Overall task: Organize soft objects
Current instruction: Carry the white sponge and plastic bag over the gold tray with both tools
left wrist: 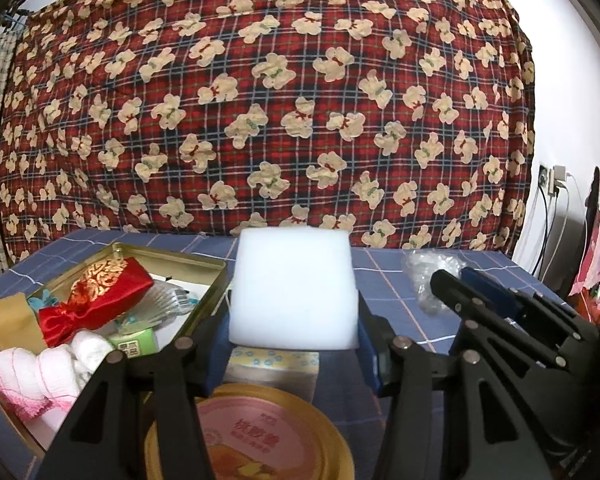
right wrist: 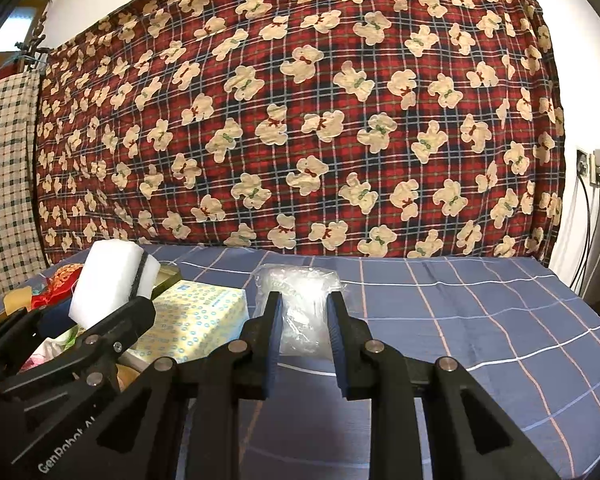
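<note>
My left gripper (left wrist: 294,344) is shut on a white foam block (left wrist: 294,288) and holds it up above a tissue pack (left wrist: 274,366). The block also shows in the right wrist view (right wrist: 108,284). A gold tin tray (left wrist: 204,262) at the left holds a red satin pouch (left wrist: 96,300), a pink-and-white towel (left wrist: 40,376) and other soft items. My right gripper (right wrist: 303,312) is open around a clear plastic bag (right wrist: 300,300) that lies on the blue checked tablecloth (right wrist: 480,320); I cannot tell if the pads touch it. The bag also shows in the left wrist view (left wrist: 424,276).
A round gold-rimmed pink lid (left wrist: 256,436) lies near my left gripper. The tissue pack (right wrist: 196,320) sits beside the tray. A red teddy-bear quilt (left wrist: 280,100) hangs behind the table. Cables and a wall socket (right wrist: 592,168) are at the right.
</note>
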Available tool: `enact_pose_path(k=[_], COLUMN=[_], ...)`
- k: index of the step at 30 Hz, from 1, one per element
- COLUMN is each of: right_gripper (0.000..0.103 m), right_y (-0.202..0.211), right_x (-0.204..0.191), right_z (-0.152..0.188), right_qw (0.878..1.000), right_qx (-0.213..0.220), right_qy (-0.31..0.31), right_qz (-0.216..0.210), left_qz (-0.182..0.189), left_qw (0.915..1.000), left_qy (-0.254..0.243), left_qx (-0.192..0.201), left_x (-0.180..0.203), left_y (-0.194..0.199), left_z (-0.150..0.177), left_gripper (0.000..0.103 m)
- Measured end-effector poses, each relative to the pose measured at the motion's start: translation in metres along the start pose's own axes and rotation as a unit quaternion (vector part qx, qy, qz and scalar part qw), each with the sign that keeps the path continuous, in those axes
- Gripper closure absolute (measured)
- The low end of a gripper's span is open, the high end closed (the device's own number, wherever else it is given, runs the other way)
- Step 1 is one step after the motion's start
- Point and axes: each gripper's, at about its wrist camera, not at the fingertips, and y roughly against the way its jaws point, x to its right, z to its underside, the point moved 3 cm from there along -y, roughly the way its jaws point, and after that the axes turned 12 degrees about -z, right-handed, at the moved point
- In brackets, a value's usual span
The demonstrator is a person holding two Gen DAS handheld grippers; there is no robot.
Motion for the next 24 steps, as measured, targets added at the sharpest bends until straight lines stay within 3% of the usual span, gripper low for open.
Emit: enact_pose_path(k=[24], right_gripper=[0.078], right_y=[-0.017], right_x=[-0.031], right_z=[-0.002], right_qw=[0.999], right_qx=[-0.003], right_qy=[0.006], right_qz=[-0.053], left_qz=[-0.001], left_qw=[0.9996], left_qy=[0.026], left_qx=[-0.011], left_x=[-0.04], left_y=[0.002], left_z=[0.0], left_gripper=[0.051])
